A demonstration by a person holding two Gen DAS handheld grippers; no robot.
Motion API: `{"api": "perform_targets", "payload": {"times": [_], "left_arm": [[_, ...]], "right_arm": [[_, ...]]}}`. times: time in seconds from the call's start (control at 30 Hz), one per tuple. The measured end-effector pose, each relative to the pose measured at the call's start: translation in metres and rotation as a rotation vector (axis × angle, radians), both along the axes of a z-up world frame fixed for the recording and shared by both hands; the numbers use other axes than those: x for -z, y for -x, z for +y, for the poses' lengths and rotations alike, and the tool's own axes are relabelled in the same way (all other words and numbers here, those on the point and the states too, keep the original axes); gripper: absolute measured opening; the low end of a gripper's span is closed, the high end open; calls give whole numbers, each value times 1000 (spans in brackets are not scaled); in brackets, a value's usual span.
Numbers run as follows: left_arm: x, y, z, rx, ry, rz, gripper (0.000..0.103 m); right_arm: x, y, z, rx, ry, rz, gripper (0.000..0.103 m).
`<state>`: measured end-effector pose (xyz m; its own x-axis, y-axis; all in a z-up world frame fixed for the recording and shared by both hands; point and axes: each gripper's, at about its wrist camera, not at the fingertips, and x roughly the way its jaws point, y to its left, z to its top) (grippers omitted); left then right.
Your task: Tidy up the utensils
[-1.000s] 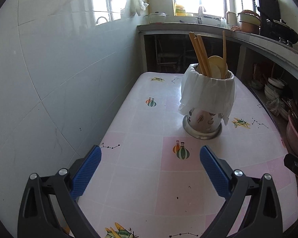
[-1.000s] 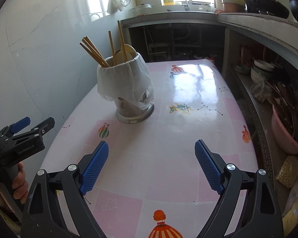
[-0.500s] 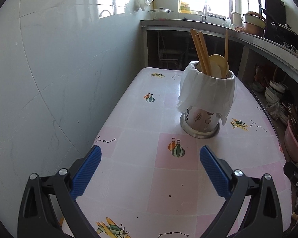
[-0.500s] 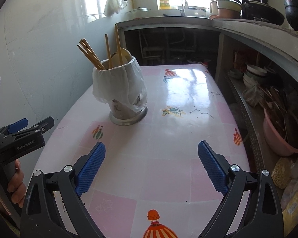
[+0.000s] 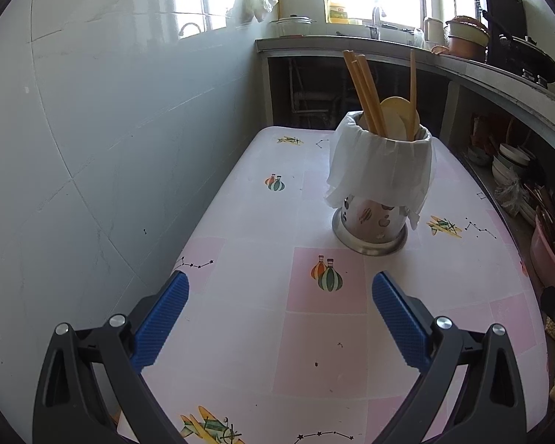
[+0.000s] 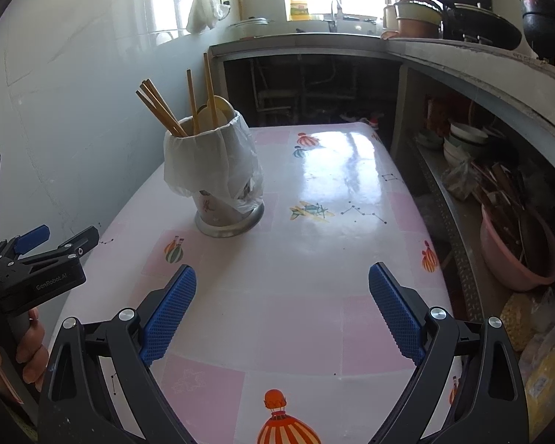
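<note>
The table [image 5: 240, 333] is carrying one item: the utensil holder [image 5: 379, 181], lined with a white bag, standing toward the far edge on the wall side. Chopsticks [image 5: 362, 92] and a wooden spoon [image 5: 397, 114] are already standing inside it. The left gripper [image 5: 280, 314] and right gripper [image 6: 282, 307] are hovering over the near edge, jaws spread wide, gripping nothing. No loose utensil is showing, so the task is probably complete; both grippers should be kept clear of the tall, tippable holder.
</note>
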<state>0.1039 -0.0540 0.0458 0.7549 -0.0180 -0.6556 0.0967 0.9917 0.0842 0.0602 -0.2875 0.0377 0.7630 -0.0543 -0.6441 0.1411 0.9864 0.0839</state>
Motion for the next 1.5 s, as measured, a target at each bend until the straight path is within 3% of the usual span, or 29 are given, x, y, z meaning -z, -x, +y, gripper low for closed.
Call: {"api": "perform_targets", "payload": {"times": [0.8, 1.5], "left_arm": [[1, -5, 52, -104, -36, 1, 97], [17, -1, 55, -80, -60, 38, 97]], "right_arm": [[-4, 1, -18, 60, 27, 5, 90], [-3, -7, -13, 45, 26, 19, 90]]}}
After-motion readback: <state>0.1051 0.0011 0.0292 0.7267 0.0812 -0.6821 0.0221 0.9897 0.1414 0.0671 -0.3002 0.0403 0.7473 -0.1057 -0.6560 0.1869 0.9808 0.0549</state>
